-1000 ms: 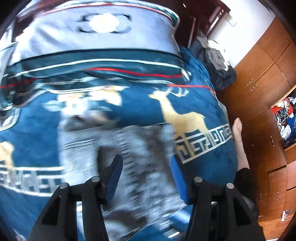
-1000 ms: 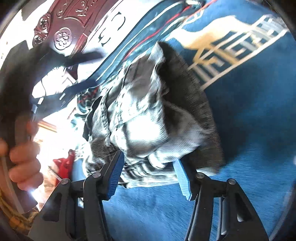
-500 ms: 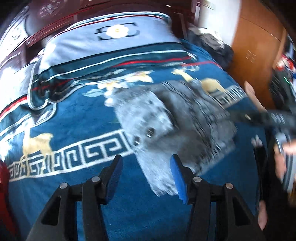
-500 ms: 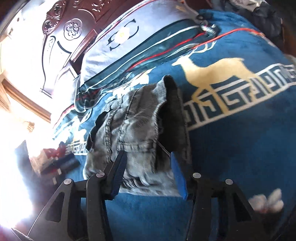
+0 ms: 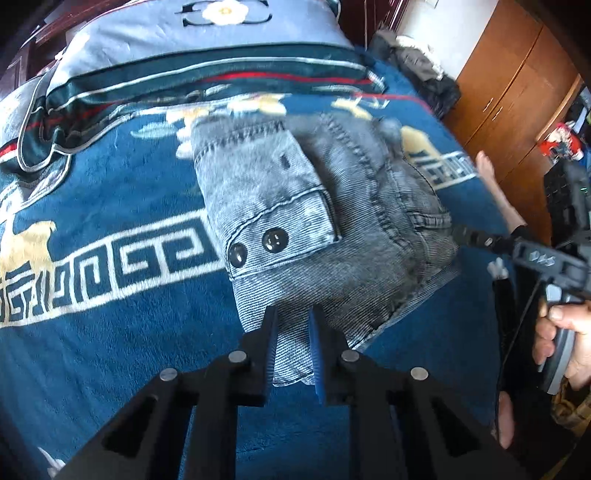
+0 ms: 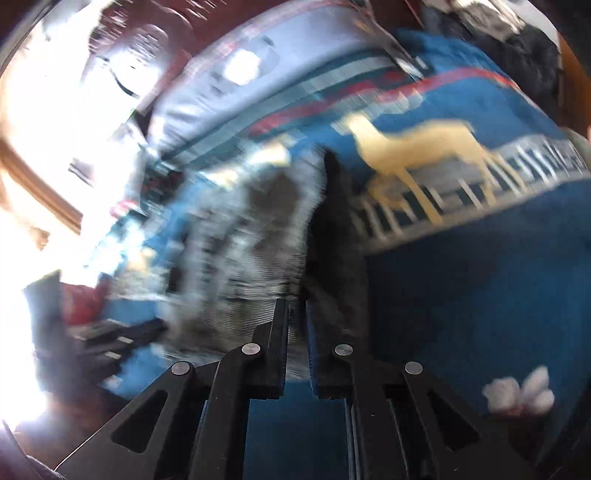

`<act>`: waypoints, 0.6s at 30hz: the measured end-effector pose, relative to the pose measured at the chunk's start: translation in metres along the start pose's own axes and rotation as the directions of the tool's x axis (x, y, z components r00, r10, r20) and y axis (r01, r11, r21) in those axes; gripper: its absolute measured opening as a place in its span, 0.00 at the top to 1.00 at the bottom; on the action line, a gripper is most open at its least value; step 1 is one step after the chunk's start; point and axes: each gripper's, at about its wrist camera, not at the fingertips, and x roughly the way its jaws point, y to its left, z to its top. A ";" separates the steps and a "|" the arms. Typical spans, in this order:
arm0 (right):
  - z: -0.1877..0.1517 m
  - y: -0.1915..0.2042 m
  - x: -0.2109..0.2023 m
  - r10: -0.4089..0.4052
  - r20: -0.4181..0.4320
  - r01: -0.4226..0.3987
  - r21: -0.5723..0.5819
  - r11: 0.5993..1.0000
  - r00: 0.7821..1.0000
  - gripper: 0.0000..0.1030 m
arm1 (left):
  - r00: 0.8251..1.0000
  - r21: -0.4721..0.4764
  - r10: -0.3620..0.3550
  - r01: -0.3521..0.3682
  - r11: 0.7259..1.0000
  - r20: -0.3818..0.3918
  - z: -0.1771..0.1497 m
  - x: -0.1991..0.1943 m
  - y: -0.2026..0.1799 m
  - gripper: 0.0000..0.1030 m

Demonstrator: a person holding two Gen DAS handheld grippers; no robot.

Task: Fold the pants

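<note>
Already both grippers were clamped on the near hem of the folded pants, on the bed.

Nearest, the left gripper [image 5: 293,334] had its jaws pinched on the lower corner of the grey denim pants [image 5: 317,221]; the right gripper [image 6: 296,332] looked closed on cloth too, though that view was badly smeared. From the left jaws the bundle ran away and up-right, long axis roughly diagonal, a flap with two buttons [image 5: 255,247] on top. The right gripper's fingers [image 5: 476,238] touched the bundle's right edge, so the left was nearer the free hem. Pants sat mid-bed on the blue blanket [image 5: 110,332], pillow [image 5: 207,33] beyond, wardrobe [image 5: 509,92] farthest. Likely next: carry the hem away toward the pillow, both hands together.
</note>
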 end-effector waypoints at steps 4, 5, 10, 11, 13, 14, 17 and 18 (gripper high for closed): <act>-0.008 -0.020 0.021 0.000 -0.043 0.002 0.052 0.999 0.999 0.95 | 0.999 0.049 0.051 -0.051 0.997 0.008 -0.006 0.007 -0.008 0.82; -0.007 -0.017 0.020 -0.004 -0.041 0.006 0.037 0.999 0.999 0.92 | 0.998 0.048 0.056 -0.056 0.997 0.007 -0.006 0.008 -0.008 0.82; 0.001 -0.008 -0.015 -0.026 0.053 0.025 0.017 1.000 0.998 0.64 | 0.999 -0.043 0.017 -0.015 0.999 0.043 -0.005 -0.009 0.005 0.81; 0.002 -0.007 -0.021 -0.010 0.076 0.009 0.020 1.000 0.997 0.55 | 0.998 -0.069 0.003 0.002 0.998 0.061 -0.006 -0.014 0.008 0.81; 0.005 -0.004 -0.029 0.047 0.103 -0.050 0.018 0.999 0.994 0.47 | 0.995 -0.110 -0.025 0.036 0.993 0.101 -0.009 -0.024 0.014 0.81; 0.007 -0.002 -0.027 0.080 0.093 -0.081 0.006 0.997 0.992 0.47 | 0.992 -0.123 -0.036 0.051 0.991 0.122 -0.010 -0.029 0.015 0.81; 0.012 0.004 -0.010 0.121 0.035 -0.120 -0.024 0.992 0.992 0.47 | 0.989 -0.123 -0.034 0.052 0.991 0.145 -0.007 -0.033 0.015 0.81; 0.013 0.005 -0.001 0.124 0.020 -0.123 -0.030 0.992 0.992 0.47 | 0.989 -0.121 -0.030 0.047 0.992 0.144 -0.005 -0.032 0.014 0.81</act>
